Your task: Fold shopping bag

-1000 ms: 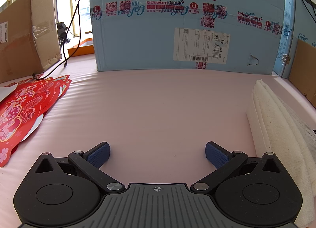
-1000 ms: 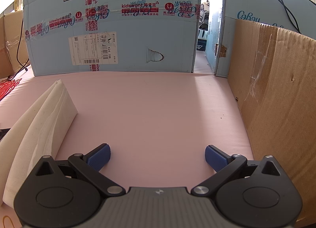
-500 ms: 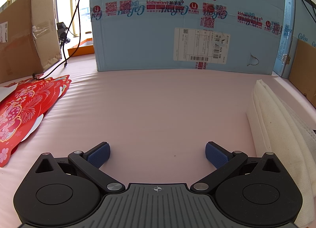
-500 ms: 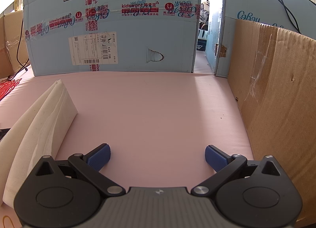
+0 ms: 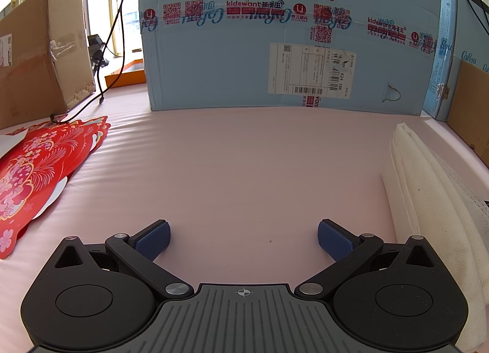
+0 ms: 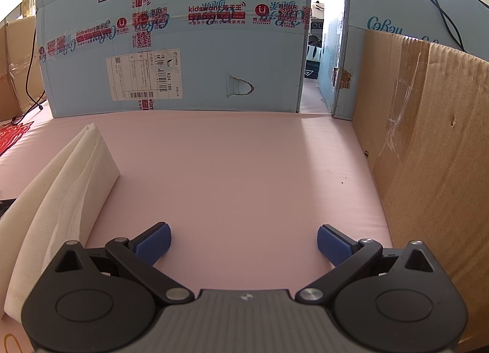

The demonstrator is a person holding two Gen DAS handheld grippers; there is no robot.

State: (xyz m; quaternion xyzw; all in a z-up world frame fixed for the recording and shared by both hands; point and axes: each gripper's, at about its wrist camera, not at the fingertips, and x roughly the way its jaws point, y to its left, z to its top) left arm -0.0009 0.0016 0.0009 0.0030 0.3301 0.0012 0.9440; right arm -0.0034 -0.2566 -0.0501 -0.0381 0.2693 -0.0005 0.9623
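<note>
White shopping bag point(image 5: 428, 200) lying on the pink counter point(image 5: 244, 163), between the two tools, already folded into a long narrow layered strip. Looks mostly done, maybe one more fold lengthwise left, hard to say. Left tool point(image 5: 243, 235) spread wide, pinching nothing, just beside the bag's edge. Right tool point(image 6: 243, 240) same deal, spread and empty, bag point(image 6: 61, 188) off to its left. Blue carton point(image 5: 290, 32) behind, brown cardboard box point(image 6: 428, 154) at right, red paper cutouts point(image 5: 36, 169) far left.

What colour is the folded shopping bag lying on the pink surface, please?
White, with a fine mesh texture; the shopping bag shows best in the right wrist view.
</note>
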